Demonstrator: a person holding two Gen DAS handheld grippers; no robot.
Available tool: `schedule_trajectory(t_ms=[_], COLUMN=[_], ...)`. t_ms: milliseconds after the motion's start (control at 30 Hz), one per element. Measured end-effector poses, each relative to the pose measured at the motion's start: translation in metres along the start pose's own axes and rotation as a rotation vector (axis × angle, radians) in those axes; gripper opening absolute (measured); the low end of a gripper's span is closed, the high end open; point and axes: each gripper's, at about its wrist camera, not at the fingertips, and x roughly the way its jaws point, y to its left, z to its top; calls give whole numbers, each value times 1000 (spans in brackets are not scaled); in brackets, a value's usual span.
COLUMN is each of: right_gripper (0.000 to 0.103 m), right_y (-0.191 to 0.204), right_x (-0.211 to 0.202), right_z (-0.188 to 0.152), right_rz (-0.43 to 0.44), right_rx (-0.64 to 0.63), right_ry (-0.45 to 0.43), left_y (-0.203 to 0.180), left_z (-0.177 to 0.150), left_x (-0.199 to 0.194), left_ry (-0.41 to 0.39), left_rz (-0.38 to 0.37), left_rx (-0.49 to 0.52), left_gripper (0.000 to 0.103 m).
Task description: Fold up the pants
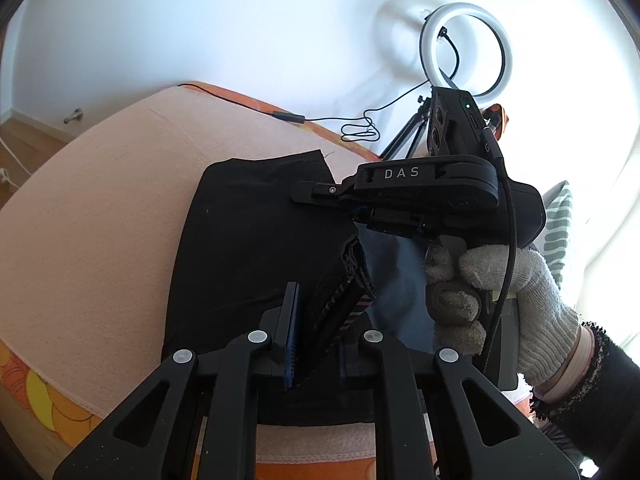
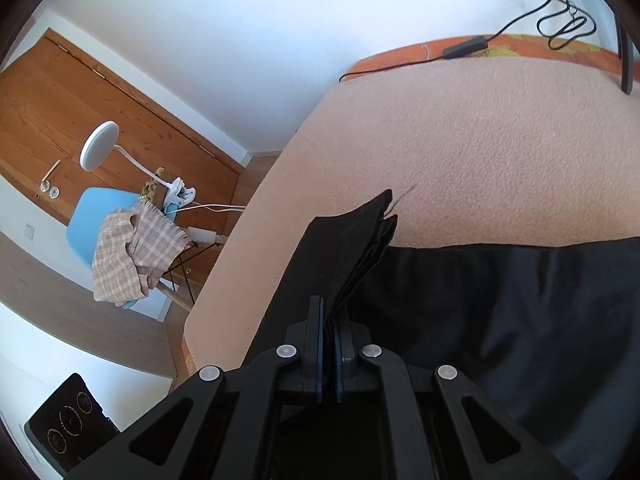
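Black pants (image 1: 256, 240) lie on the peach blanket (image 1: 88, 220), long axis running toward its far edge. The left gripper (image 1: 316, 336) pinches the striped waistband; the right gripper (image 2: 329, 344) clamps a layered hem corner.

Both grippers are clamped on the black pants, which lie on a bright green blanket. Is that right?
Not quite: the blanket is pale peach-pink, not green, as the right wrist view shows. The rest holds: the left gripper and the right gripper are each shut on folds of the black pants.
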Motion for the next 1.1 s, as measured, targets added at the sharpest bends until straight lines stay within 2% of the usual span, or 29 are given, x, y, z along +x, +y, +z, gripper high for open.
schedule_trajectory(t_ms=[233,567,1100], right_gripper=[1,1,1], right_y=[-5,-40,-80], right_x=[-53,-131,-203], right_z=[-7,-25,-58], right_rz=[-77,-137,-255], right_rx=[-48,2,33], right_ry=[-88,-179,-249], left_y=[-45,-112,-185], left_z=[-1,-4,-24], left_x=[7,29,64], left_ry=[19,75,159], left_rz=[-82,-210,-326], left_rx=[61,152,245], left_gripper=[13,13,13])
